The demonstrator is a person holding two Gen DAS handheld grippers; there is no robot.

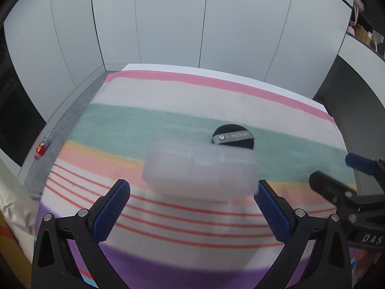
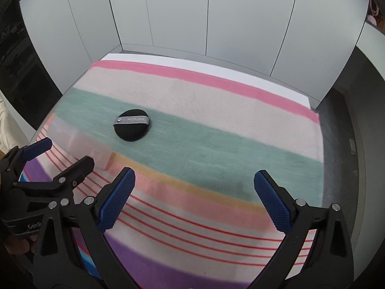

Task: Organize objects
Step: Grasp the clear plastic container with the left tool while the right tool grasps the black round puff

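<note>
Our left gripper [image 1: 193, 204] has its blue fingers [image 1: 112, 213] spread wide, nothing between them, and just ahead sits the translucent plastic box [image 1: 199, 169], blurred, its right end near the right fingertip, though we cannot tell whether they touch. Our right gripper [image 2: 192, 198] is spread apart too, hovering over bare striped cloth [image 2: 216, 125]. Beyond the box, on the green stripe, lies the black round puff [image 1: 234, 136] with its grey ribbon band, close behind the box. The cloth covers the counter [image 1: 216, 68], white cabinet panels [image 1: 168, 19] behind, and a small red bottle [image 1: 42, 148] lies on the floor at left.
</note>
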